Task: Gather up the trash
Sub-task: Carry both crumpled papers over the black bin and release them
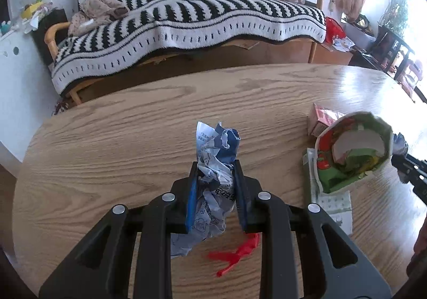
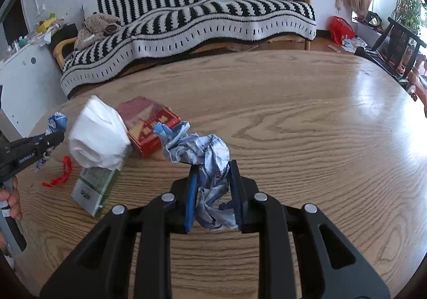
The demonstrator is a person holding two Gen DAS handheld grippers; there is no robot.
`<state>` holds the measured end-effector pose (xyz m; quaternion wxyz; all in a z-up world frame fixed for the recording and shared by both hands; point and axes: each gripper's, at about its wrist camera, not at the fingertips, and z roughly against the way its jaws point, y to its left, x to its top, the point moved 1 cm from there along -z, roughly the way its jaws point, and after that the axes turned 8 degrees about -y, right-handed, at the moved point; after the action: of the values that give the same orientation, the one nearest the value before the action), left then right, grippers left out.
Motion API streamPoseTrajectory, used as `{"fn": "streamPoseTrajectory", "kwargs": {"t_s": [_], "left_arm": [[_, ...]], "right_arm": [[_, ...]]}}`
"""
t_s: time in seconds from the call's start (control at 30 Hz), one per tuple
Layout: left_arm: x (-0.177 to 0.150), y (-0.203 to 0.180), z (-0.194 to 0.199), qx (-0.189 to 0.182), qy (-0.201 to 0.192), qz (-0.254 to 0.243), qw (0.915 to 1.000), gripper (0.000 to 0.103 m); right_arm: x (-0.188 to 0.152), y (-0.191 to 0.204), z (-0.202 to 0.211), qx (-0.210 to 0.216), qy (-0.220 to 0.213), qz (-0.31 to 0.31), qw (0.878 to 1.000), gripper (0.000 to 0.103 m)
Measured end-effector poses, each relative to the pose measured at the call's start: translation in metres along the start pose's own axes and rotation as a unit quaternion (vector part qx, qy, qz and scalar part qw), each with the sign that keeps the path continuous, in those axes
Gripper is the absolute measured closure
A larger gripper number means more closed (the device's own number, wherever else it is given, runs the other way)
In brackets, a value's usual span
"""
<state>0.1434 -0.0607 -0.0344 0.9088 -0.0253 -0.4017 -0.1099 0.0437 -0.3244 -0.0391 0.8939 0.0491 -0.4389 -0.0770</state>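
Observation:
My left gripper [image 1: 215, 165] is shut on a crumpled blue-and-white paper wad [image 1: 217, 155] and holds it above the round wooden table [image 1: 133, 125]. My right gripper [image 2: 213, 165] is shut on a second crumpled blue-and-white wad [image 2: 198, 149] over the table [image 2: 307, 125]. A paper bowl [image 1: 352, 155], white outside [image 2: 97, 136] and green and red inside, stands tilted on a green-and-white packet [image 1: 331, 203]. A red plastic scrap [image 1: 237, 253] lies under my left gripper. The left gripper [image 2: 57, 136] with its wad [image 2: 57, 121] shows at the right view's left edge.
A red box [image 2: 152, 125] lies behind the bowl; it shows as a pink carton [image 1: 320, 120] in the left view. The packet [image 2: 92, 189] and red scrap [image 2: 62, 171] lie near the table's left side. A sofa with a striped blanket [image 1: 186, 21] stands behind the table.

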Motion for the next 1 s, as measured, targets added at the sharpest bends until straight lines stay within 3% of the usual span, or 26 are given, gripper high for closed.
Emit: {"fn": "streamPoseTrajectory", "kwargs": {"t_s": [0.13, 0.3, 0.5, 0.6, 0.73, 0.83, 1.0], "left_arm": [[0.002, -0.019, 0.046, 0.003, -0.037, -0.007, 0.9993, 0.079], [-0.006, -0.08, 0.121, -0.049, -0.082, -0.004, 0.9954, 0.079], [-0.028, -0.188, 0.202, -0.132, -0.093, -0.094, 0.9825, 0.079], [-0.044, -0.241, 0.23, -0.186, -0.081, -0.116, 0.9723, 0.079], [-0.066, -0.303, 0.253, -0.209, -0.081, -0.172, 0.9595, 0.079], [-0.086, -0.347, 0.263, -0.272, -0.044, -0.175, 0.9452, 0.079], [-0.127, -0.405, 0.265, -0.303, 0.004, -0.219, 0.9273, 0.079]], "right_arm": [[0.003, 0.004, 0.023, 0.021, -0.026, -0.019, 0.999, 0.08], [0.008, -0.006, 0.079, 0.032, -0.07, -0.055, 0.996, 0.08], [-0.019, -0.082, 0.185, 0.006, -0.107, -0.09, 0.99, 0.08], [-0.04, -0.127, 0.233, -0.018, -0.114, -0.111, 0.987, 0.08], [-0.078, -0.181, 0.288, -0.053, -0.112, -0.13, 0.984, 0.08], [-0.107, -0.208, 0.316, -0.074, -0.105, -0.138, 0.982, 0.08], [-0.153, -0.242, 0.338, -0.087, -0.082, -0.164, 0.979, 0.08]]}}
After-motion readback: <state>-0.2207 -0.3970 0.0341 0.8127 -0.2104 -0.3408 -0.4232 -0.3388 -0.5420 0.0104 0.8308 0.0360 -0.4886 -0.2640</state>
